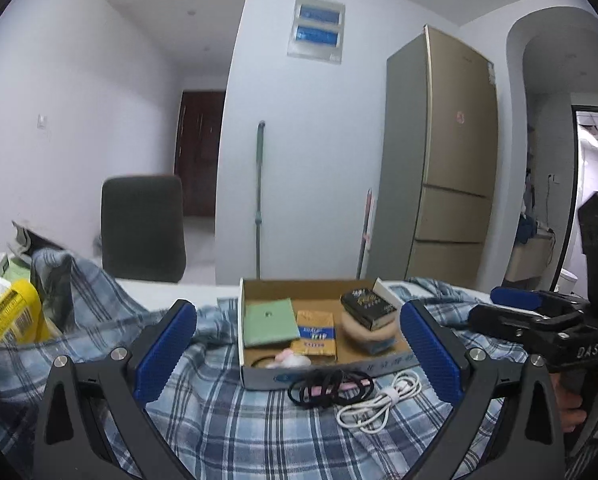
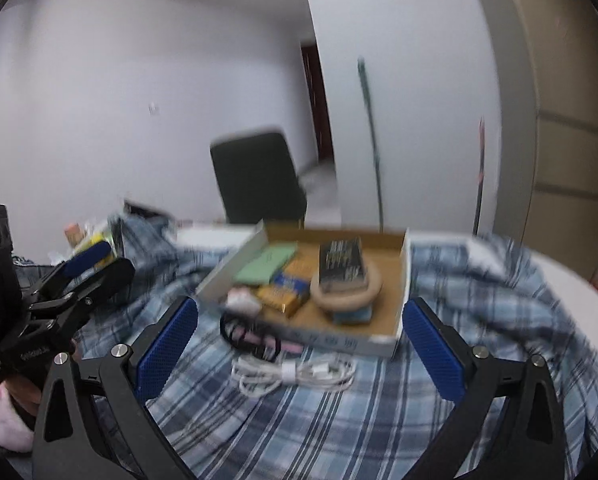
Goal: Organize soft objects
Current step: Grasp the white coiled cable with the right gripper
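Lying crosswise before the box (image 1: 259, 374), white cable (image 1: 379, 398), seemingly coiled.

Cool, even indoor light fell softly; the right wrist view was motion-blurred, both bowed with dark fisheye corners.

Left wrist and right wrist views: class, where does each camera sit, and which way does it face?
Left wrist: on the left gripper, facing the cardboard box head-on; its open fingers show, right gripper at right edge.
Right wrist: on the right gripper, facing the box from its right; the left gripper shows at left.
Shared: box, white cable, plaid cloth.
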Available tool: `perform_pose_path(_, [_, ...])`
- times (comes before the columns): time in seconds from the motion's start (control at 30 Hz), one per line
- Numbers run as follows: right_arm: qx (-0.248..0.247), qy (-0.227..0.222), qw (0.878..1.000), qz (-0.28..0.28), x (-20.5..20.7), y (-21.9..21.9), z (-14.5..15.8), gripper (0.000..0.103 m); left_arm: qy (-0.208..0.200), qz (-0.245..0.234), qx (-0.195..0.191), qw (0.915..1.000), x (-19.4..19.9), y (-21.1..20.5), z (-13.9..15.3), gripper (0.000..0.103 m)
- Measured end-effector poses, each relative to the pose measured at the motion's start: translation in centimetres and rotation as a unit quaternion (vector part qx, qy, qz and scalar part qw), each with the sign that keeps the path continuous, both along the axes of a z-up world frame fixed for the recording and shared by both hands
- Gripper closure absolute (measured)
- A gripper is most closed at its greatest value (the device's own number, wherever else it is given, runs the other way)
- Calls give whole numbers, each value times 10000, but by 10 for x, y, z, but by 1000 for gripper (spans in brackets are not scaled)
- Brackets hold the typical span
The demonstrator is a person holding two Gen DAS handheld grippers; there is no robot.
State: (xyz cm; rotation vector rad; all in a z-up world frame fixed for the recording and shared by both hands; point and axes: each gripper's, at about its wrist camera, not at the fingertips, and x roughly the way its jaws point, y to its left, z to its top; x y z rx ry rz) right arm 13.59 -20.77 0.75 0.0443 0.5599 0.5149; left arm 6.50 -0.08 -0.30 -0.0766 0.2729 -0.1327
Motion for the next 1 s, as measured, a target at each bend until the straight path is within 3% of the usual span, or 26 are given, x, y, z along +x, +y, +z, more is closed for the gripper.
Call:
perform_pose_path(0.2, [-252,1083,9936,211,33,14,-27,1,413,-31,-41,9991,11,1,-7,0])
perform_pose_path(0.3, [-422,1327,9899,282,43,23,-41,2,487,-8,-60,9988,13,2,-9,0])
perform_pose_path(0.4, [-462,1554,9856,485,53,32,-53,13,495,2,-93,9987,13,3,-10,0])
perform_pose_path(0.47, [-443,1687,9830,576,59,35,-58,27,524,15,-121,9986,15,4,-10,0])
perform_pose_path(0.6, [-588,1865,9783,676,67,41,-69,42,567,31,-165,9983,16,6,-11,0])
perform_pose_path(0.67, [-661,1968,9756,711,71,44,-72,55,579,9,-203,9981,16,7,-11,0])
perform_pose_path(0.83, [-866,2122,9707,729,76,46,-79,66,576,-40,-176,9982,15,4,-11,0])
perform_pose_path(1.0, [-1038,2220,9662,801,67,43,-76,69,595,-22,-227,9980,15,5,-11,0])
